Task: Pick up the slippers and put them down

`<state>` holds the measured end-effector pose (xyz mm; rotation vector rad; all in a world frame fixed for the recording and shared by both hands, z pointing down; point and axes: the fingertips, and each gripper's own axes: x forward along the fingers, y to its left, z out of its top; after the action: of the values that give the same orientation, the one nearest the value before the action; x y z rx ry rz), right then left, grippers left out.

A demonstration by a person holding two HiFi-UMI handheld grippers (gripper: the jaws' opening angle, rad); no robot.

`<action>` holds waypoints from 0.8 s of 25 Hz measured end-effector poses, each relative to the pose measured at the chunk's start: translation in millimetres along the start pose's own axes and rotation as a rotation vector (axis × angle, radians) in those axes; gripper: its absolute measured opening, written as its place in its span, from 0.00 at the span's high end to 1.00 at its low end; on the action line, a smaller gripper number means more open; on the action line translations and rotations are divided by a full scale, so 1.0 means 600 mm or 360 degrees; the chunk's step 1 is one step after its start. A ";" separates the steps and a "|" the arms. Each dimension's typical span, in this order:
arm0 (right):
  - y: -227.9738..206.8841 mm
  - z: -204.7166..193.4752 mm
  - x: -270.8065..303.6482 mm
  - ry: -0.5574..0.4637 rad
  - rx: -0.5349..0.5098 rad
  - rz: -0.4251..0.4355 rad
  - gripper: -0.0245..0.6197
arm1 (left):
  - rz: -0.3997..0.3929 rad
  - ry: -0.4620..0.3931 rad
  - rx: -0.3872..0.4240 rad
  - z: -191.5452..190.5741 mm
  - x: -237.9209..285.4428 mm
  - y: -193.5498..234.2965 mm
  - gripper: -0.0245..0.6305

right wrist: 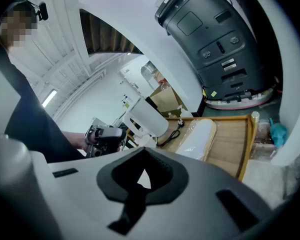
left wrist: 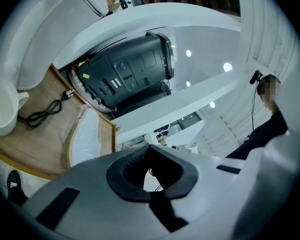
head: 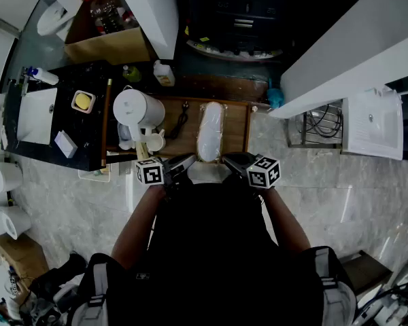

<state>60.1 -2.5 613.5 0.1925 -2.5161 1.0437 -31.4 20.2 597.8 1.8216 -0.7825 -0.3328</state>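
The slippers (head: 210, 131) lie flat on the wooden bench (head: 234, 124), just ahead of both grippers. Their long axis runs straight away from the person, parallel to the bench's raised side rim. Which end holds the toes is hard to make out, since the pair shows only as one long rounded shape. They look white and soft, stacked or pressed together as a single pack, and sealed in a clear shiny plastic wrap (head: 202, 145) that catches the light along its edges. To their left on the same bench stands a white kettle (head: 137, 107) with its lid shut (so nothing of its inside shows). A white cup (head: 154, 141) sits beside it, and a black cord (head: 180, 122) lies coiled between the kettle and the slippers. Further left, a black bench (head: 95, 138) carries a white basin (head: 37, 114) and a small soap dish (head: 83, 101) with a yellow bar of soap in it. Behind that, an open cardboard box (head: 109, 45) holds what appear to be bottles. The left gripper (head: 183, 163) is held near the bench's near edge with its fingers clenched together on nothing. The right gripper (head: 232, 160) is beside it, tipped a little lower, and its fingers are likewise clenched tight and empty. Neither gripper touches the slippers, which rest apart from the kettle and cup.
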 end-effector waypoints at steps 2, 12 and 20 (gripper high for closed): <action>0.000 -0.001 -0.001 0.0005 -0.0004 0.0001 0.95 | -0.0003 0.0000 0.0003 -0.001 0.001 -0.003 0.94; -0.005 -0.010 0.007 0.0018 0.0035 0.0002 0.95 | 0.0010 0.0009 0.0013 -0.005 -0.005 -0.003 0.94; -0.029 -0.048 0.017 0.0096 0.0061 -0.0042 0.95 | 0.0034 -0.0028 0.0025 0.000 -0.016 -0.006 0.94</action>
<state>64.9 5.5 647.2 0.2017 -2.4347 1.0716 -37.5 27.3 593.3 1.8257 -0.8184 -0.3304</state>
